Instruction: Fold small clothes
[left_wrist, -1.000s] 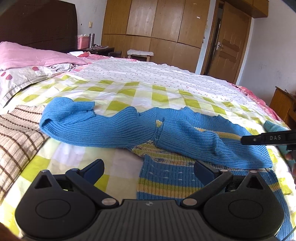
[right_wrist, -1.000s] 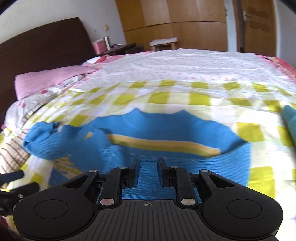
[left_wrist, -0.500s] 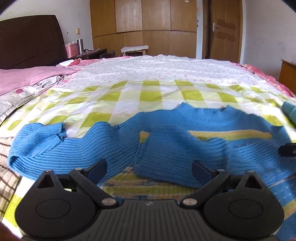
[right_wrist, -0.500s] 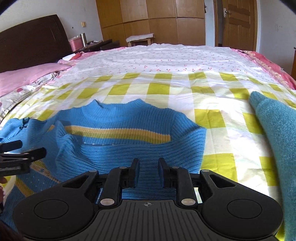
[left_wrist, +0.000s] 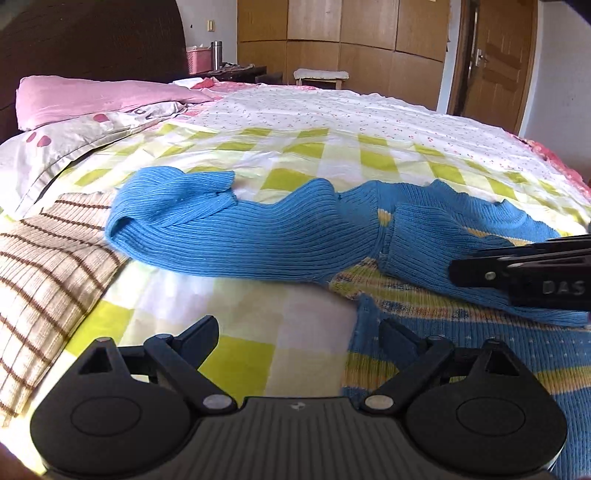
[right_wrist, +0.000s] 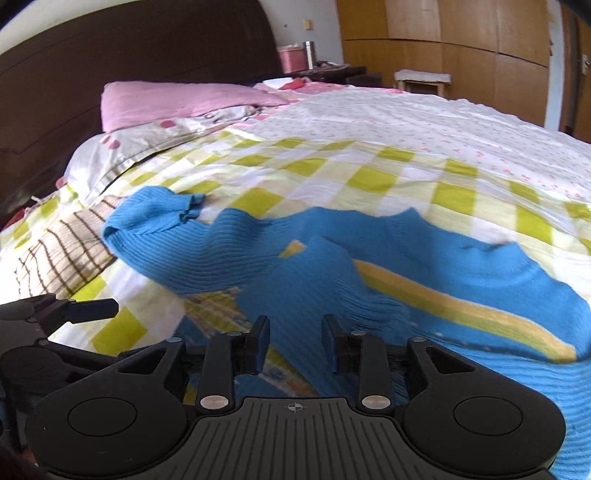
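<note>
I have 2 claws over the bed (left_wrist: 303, 147), and the sweater (left_wrist: 280, 236) I am folding lies spread across the yellow-checked sheet in front of both. My left claw (left_wrist: 299, 338) is spread wide and holds nothing; it hangs above bare sheet just beside the sweater's striped hem. My right claw (right_wrist: 295, 341) has its fingers a narrow gap apart, and from its own camera I see nothing gripped between them; it sits low over the sweater's body, near the yellow stripe.

1 sleeve (left_wrist: 443, 251) already lies folded across the chest. The other sleeve (left_wrist: 207, 229) is stretched out flat toward the pillow (left_wrist: 92, 96), its cuff doubled back near a brown-striped cloth (left_wrist: 44, 258). So I judge the step in hand to be the 2nd sleeve fold, not yet begun.

The next move calls for my left claw to travel out to that cuff, close on the knit edge alone without catching the sheet beneath, and carry it back across the body. The rib knit looks thick and floppy, so I expect it to sag and want a firm grip near the end.
</note>
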